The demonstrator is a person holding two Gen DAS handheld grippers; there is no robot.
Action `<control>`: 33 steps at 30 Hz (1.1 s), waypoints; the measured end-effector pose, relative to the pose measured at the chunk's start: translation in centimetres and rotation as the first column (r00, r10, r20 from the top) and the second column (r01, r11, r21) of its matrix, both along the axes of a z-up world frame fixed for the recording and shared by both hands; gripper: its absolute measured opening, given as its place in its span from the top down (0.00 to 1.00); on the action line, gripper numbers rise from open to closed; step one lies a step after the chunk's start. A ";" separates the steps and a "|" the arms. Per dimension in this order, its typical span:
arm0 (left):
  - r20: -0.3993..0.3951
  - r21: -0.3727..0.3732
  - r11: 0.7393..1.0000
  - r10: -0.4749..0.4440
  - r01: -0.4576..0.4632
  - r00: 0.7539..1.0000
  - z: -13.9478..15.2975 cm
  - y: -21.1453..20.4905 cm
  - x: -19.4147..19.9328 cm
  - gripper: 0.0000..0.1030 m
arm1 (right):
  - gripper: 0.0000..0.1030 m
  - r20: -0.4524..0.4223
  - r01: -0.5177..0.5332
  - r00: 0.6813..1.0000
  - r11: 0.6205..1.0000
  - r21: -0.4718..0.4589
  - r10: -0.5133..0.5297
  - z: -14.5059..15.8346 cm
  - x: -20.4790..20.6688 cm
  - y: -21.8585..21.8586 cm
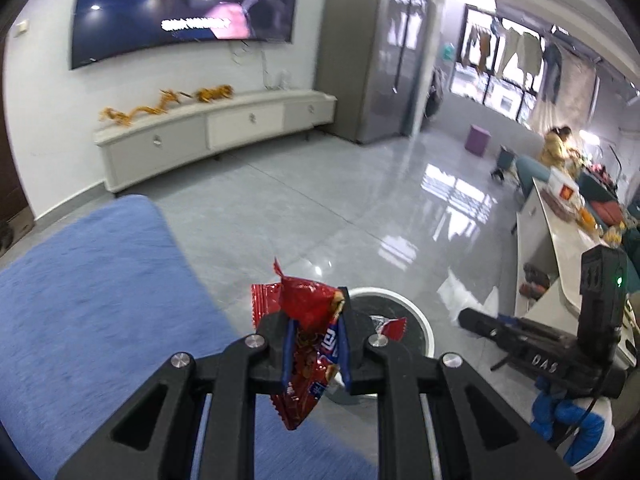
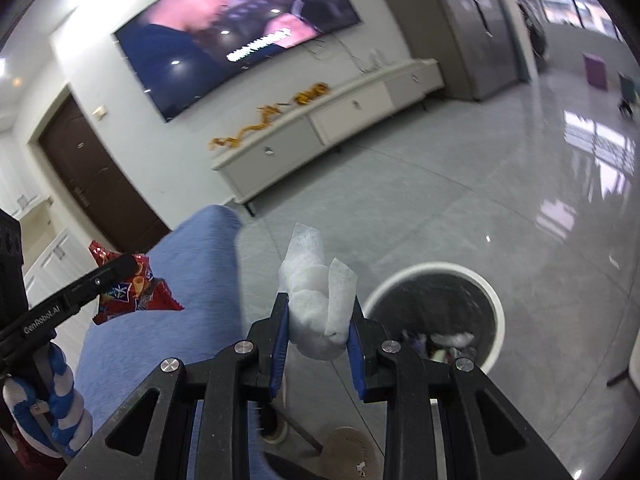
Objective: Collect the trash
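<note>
Left gripper (image 1: 316, 344): fingers pinching a crumpled red foil snack wrapper (image 1: 306, 344), held above the floor beside the blue fabric sofa arm (image 1: 100, 300).
Right gripper (image 2: 318, 344): blue-padded fingers pinching a wad of white tissue paper (image 2: 316, 304), held in the air.
Bin: round white-rimmed dark trash can (image 2: 494, 304) on the glossy grey tiled floor (image 2: 460, 208), just beyond both grippers, litter inside.
Far wall: long white cabinet (image 1: 216, 132) under a large lit television (image 1: 188, 4).
</note>
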State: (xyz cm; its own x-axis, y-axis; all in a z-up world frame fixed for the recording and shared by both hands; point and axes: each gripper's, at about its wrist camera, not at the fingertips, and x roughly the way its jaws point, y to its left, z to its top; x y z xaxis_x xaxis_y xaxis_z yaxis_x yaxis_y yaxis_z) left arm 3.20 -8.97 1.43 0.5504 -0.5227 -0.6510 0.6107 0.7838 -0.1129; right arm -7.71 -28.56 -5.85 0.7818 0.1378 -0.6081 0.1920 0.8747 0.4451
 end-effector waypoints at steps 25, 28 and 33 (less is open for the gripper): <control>-0.343 0.008 0.995 -0.089 0.097 0.935 -11.3 -15.3 8.5 0.40 | 0.46 -0.210 0.193 0.962 0.978 0.075 -0.173 -9.3 2.6 -7.1; -0.329 0.013 0.995 -0.092 0.102 0.940 -10.6 -15.0 7.7 0.40 | 0.43 -0.208 0.215 0.958 0.974 0.072 -0.196 -8.8 2.1 -7.2; -0.258 0.014 0.995 -0.090 0.097 0.962 -7.9 -13.6 5.2 0.40 | 0.34 -0.172 0.214 0.963 0.976 0.033 -0.206 -6.3 1.3 -5.7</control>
